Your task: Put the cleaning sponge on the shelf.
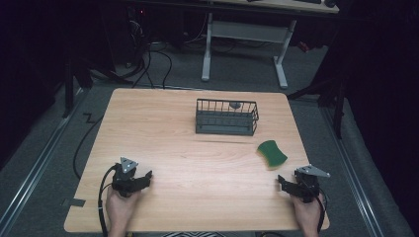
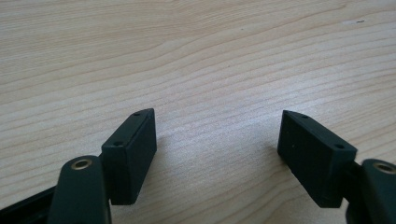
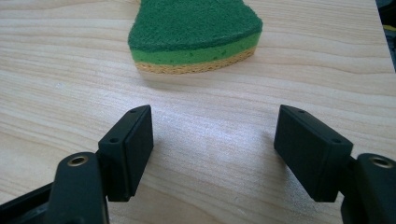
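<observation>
A green sponge with a yellow underside lies flat on the wooden table at the right, and its near end shows just beyond my right gripper. That gripper rests near the front right edge, open, nothing between its jaws. My left gripper sits near the front left of the table, open too, over bare wood. A dark wire basket stands toward the back middle of the table, with a small grey object inside it.
Behind the table stands a white desk frame on grey carpet, with cables trailing on the floor. A hand holds each gripper from the table's front edge.
</observation>
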Motion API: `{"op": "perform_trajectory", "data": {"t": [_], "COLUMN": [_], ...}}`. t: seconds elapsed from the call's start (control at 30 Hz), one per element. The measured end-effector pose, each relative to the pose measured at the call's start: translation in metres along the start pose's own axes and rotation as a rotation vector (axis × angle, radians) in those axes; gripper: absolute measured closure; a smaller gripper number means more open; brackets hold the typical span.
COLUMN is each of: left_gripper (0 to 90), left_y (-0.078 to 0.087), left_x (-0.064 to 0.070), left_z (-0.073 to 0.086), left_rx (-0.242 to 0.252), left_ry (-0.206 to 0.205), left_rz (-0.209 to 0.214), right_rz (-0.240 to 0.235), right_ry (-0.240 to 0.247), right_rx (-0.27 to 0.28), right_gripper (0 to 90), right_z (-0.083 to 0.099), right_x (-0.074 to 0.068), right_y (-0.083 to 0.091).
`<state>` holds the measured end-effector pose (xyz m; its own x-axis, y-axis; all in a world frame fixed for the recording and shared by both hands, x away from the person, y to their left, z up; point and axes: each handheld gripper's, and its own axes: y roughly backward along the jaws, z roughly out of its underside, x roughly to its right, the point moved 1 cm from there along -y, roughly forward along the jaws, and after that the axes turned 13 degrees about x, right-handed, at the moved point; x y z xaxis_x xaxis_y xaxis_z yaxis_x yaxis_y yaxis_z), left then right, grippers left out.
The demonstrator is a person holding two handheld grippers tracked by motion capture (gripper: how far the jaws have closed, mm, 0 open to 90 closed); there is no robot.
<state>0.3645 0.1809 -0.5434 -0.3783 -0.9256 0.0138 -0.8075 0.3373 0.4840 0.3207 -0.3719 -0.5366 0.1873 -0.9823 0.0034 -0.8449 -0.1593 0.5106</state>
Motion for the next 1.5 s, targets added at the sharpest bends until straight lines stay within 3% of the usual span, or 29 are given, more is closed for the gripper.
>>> {"op": "perform_trajectory", "data": {"t": [0.5, 0.67, 0.9, 1.03, 1.23, 1.37, 1.5], "left_gripper": [27.9, 28.2, 28.6, 31.1, 34.5, 36.7, 37.7], "left_y": [0.0, 0.001, 0.0, 0.0, -0.001, 0.0, -0.002], "left_x": [0.0, -0.003, -0.001, -0.004, -0.003, -0.001, 0.006], "left_z": [0.0, 0.0, 0.0, -0.001, -0.008, -0.017, -0.032], "left_rx": [-0.002, 0.008, 0.001, 0.009, -0.004, 0.015, 0.013], "left_ry": [0.003, 0.036, 0.018, 0.053, 0.055, 0.056, 0.033], "left_rz": [0.004, 0.014, 0.003, 0.005, 0.008, 0.027, 0.055], "right_rz": [-0.002, -0.02, -0.03, -0.02, -0.021, -0.056, -0.092], "right_ry": [0.012, 0.024, 0.034, 0.03, 0.017, 0.007, 0.008], "right_rx": [-0.005, -0.003, 0.0, -0.008, 0.008, 0.044, 0.074], "right_gripper": [29.2, 30.3, 31.2, 37.8, 51.7, 56.1, 58.5], "right_z": [0.0, 0.0, 0.0, -0.001, -0.004, -0.012, -0.023], "right_x": [-0.001, -0.001, -0.001, -0.002, -0.005, -0.008, -0.01], "right_y": [0.0, 0.0, 0.001, 0.001, 0.002, 0.005, 0.007]}}
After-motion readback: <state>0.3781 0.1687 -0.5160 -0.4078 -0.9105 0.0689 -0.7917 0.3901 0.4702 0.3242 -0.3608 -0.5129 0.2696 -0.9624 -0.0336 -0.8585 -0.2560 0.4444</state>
